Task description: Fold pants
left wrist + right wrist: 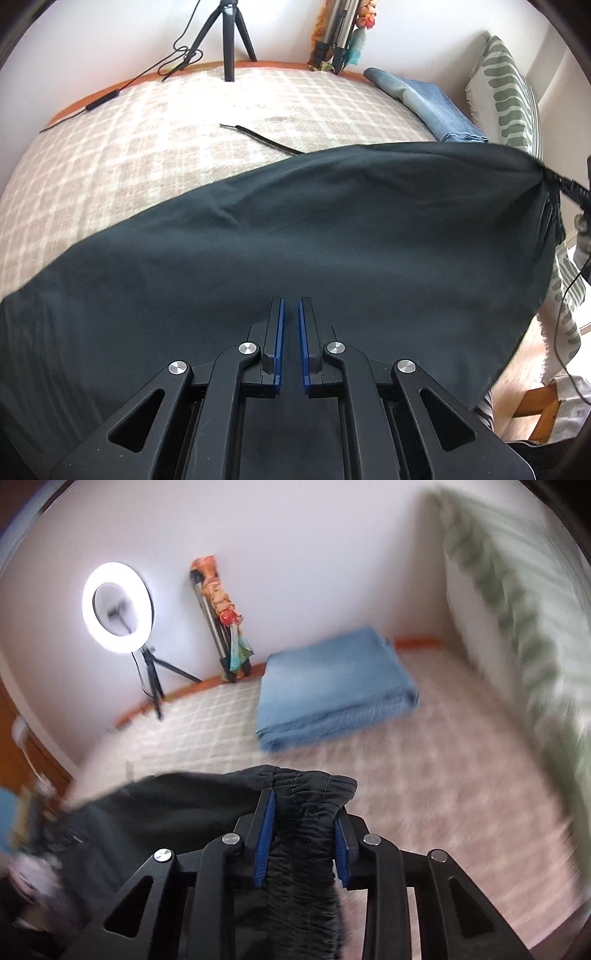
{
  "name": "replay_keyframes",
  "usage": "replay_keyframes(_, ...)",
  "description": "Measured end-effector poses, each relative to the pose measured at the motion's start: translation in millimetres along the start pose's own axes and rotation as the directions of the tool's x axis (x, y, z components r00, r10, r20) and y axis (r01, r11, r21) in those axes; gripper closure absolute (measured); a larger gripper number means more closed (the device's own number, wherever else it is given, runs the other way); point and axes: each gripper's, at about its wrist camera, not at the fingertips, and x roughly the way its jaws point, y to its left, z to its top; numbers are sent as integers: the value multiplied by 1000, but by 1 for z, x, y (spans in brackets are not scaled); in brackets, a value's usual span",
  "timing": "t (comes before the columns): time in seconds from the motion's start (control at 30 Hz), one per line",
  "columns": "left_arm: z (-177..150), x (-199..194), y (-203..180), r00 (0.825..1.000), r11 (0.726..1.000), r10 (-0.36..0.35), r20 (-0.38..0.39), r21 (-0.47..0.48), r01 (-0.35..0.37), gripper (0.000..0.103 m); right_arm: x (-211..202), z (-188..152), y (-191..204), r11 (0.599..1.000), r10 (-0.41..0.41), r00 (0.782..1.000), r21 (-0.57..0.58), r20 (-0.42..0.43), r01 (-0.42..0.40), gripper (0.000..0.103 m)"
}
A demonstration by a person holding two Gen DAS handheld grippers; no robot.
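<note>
- we see the dark pants (295, 229) spread on the checked bed cover (147, 147), long axis running from low on the left of the left gripper (290, 306) up to the right.
- our left gripper's jaws stand nearly closed, just above the cloth; we cannot tell whether they pinch it.
- our right gripper (304, 812) clamps the gathered waistband (306, 797), which points away beyond its fingertips.
- folded blue jeans (332, 686) lie well beyond.
</note>
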Motion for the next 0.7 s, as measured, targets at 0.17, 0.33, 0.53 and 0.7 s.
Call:
replay_keyframes(0.17, 4, 5, -5, 1000, 1000, -10, 11, 0, 10, 97, 37, 5, -9, 999, -51, 996, -20, -67, 50, 95)
replay_keyframes(0.33, -7, -15, -25, 998, 995, -59, -9, 84, 60, 97, 58, -22, -20, 989, -150, 972, -33, -180, 147, 60)
replay_keyframes(0.53, -36, -40, -72, 985, 956, -154, -75, 242, 168, 83, 12, -52, -42, 971, -89, 988, 211, -123, 114, 39)
replay_keyframes(0.7, -61, -40, -114, 972, 895, -182, -151, 384, 227, 83, 2, -87, -32, 951, -1, 989, 305, -148, 46, 39)
